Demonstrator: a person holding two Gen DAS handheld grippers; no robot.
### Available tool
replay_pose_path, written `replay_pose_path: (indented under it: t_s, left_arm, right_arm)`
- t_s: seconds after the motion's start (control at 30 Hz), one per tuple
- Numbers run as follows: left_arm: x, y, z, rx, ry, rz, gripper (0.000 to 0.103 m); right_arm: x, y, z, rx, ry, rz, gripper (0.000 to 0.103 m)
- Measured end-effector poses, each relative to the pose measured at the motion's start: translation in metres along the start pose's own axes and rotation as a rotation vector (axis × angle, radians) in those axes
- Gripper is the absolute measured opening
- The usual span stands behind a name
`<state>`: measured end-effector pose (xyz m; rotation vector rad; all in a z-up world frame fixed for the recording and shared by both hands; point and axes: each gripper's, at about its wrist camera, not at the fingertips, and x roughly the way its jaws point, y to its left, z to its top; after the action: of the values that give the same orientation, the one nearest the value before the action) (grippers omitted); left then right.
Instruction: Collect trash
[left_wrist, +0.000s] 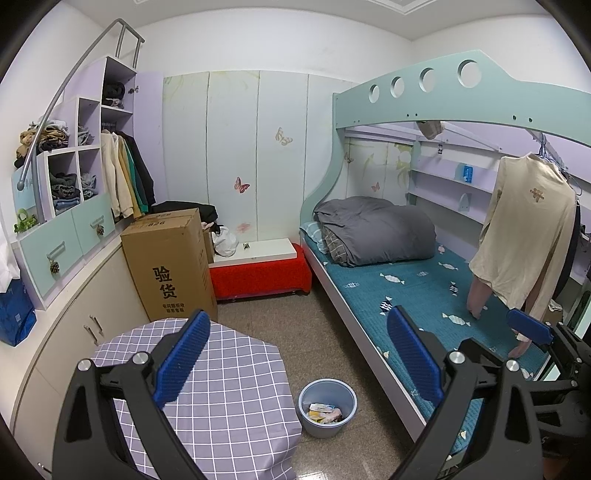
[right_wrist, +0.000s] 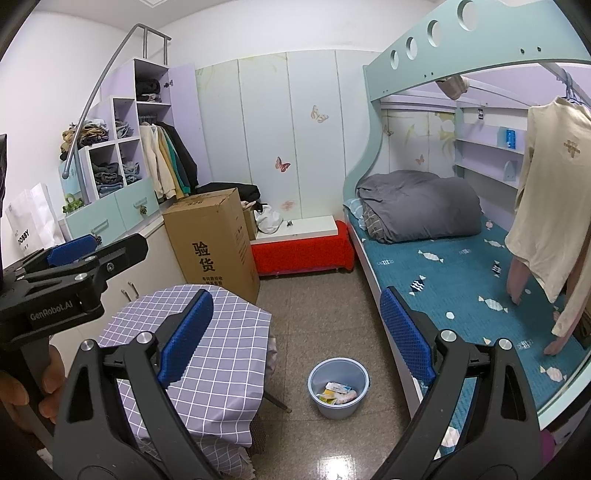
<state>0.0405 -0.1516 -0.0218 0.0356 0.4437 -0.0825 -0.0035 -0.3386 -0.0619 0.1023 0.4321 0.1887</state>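
Observation:
A light blue trash bin (left_wrist: 322, 429) stands on the floor between the table and the bed, with several wrappers (left_wrist: 325, 410) lying in it. My left gripper (left_wrist: 297, 354) hangs open above and before the bin, nothing between its blue pads. In the right wrist view the same bin (right_wrist: 338, 412) holds the wrappers (right_wrist: 338, 393), and my right gripper (right_wrist: 297, 334) is also open and empty above it. The left gripper's fingers (right_wrist: 74, 251) show at the left edge, with a hand (right_wrist: 22, 391) on its handle.
A table under a purple checked cloth (left_wrist: 229, 387) stands left of the bin. Behind it are a tall cardboard box (left_wrist: 170, 262) and a red bench (left_wrist: 258, 277). The bunk bed (left_wrist: 424, 291) with a grey duvet and a hanging cream garment (left_wrist: 524, 229) fills the right side.

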Motion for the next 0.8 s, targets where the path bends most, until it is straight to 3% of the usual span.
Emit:
replay_pose_path:
  t_s: [0.8]
  left_arm:
    - [-0.001, 0.000, -0.002, -0.001, 0.001, 0.002, 0.095]
  right_arm:
    - [0.013, 0.001, -0.006, 0.003, 0.019, 0.005, 0.090]
